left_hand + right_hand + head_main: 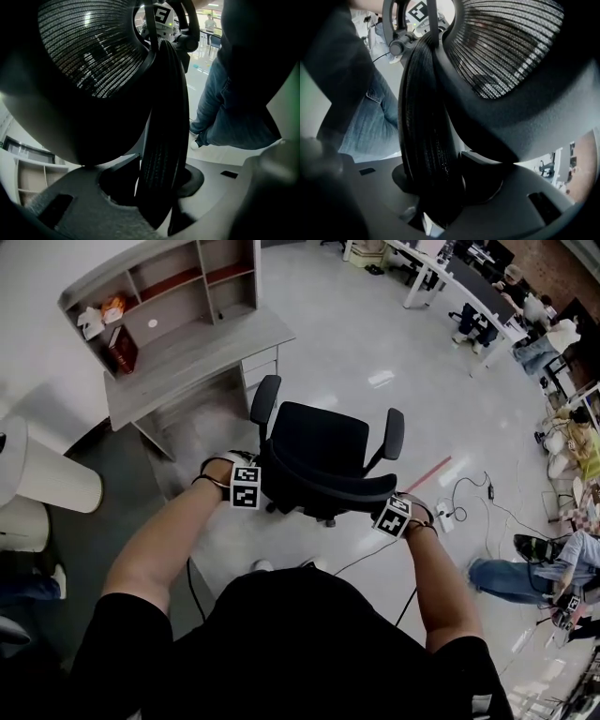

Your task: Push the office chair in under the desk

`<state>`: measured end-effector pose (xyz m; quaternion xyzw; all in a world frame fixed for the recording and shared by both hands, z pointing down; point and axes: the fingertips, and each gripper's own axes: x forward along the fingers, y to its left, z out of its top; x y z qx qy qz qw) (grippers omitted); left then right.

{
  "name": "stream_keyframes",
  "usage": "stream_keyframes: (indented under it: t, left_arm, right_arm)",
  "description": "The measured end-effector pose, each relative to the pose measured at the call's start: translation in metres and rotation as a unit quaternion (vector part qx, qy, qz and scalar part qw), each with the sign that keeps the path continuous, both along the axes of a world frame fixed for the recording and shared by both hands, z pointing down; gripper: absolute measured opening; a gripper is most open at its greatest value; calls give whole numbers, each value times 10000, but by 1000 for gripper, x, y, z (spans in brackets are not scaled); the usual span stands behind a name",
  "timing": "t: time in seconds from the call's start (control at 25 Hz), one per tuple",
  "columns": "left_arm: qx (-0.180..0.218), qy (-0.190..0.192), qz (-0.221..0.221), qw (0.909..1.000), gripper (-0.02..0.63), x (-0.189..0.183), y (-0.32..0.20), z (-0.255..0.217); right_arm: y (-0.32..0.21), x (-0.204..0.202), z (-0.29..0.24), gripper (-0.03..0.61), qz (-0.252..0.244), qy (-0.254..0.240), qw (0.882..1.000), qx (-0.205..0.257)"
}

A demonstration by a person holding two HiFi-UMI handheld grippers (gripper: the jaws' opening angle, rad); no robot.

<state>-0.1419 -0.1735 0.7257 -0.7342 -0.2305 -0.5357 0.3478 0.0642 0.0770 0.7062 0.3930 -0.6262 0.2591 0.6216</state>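
Black mesh office chair (pixel 323 451) sits at frame centre in the head view, on a glossy pale floor (pixel 375 343), with its seat facing about 12 o'clock. It is not under the desk. The grey desk (pixel 206 352), with a shelf hutch (pixel 164 287) on top, lies at 10 to 11 o'clock from the chair. The chair's left armrest (pixel 265 401) is near the desk's drawer end and does not touch it.

Left gripper (pixel 251 488): at about 8 o'clock from the seat, on the top edge of the backrest (pixel 328 493), pointing steeply down. In the left gripper view the ribbed black rim of the backrest runs up between the two jaws, which pinch it from either side.

Right gripper (pixel 390 515): at about 4 o'clock from the seat, on the same top edge, also pointing steeply down. In the right gripper view its jaws likewise clamp the rim, with the mesh panel curving away on the far side.

Both forearms reach in from 6 o'clock. The person's jeans (pixel 225 117) show just beside the backrest in both gripper views.

Other items:
- A dark red book (pixel 122 348) leans on the desk.
- An orange packet (pixel 112 307) sits on a hutch shelf.
- A white cylinder (pixel 52 479) stands at 9 o'clock.
- A white power strip (pixel 443 515) with cables lies on the floor at 3 o'clock.
- Seated people are along the edge from 1 to 3 o'clock.
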Motion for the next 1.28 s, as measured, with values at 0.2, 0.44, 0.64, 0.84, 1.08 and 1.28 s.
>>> stream_keyframes:
  t: [0.2, 0.44, 0.64, 0.84, 1.08, 1.28]
  left_arm:
    - [-41, 60, -253, 9997, 155, -37, -1, -1]
    - [-60, 124, -536, 9985, 149, -79, -5, -1]
    - [-35, 84, -787, 9969, 146, -109, -11, -2]
    - [-3, 98, -1082, 9941, 143, -138, -16, -2]
    - [21, 70, -1511, 9885, 143, -174, -20, -1]
    - [44, 28, -1904, 9817, 143, -201, -20, 0]
  right_arm:
    - [-13, -23, 0, 187, -286, -16, 9996, -12]
    - [-34, -50, -1, 187, -633, -10, 9980, 6]
    - [-52, -67, -3, 187, -907, -28, 9959, 6]
    - [-73, -85, -4, 187, -1206, -3, 9927, 29]
    - [-99, -107, -4, 187, -1618, -21, 9868, 68]
    - [-122, -125, -7, 187, -2098, -95, 9776, 107]
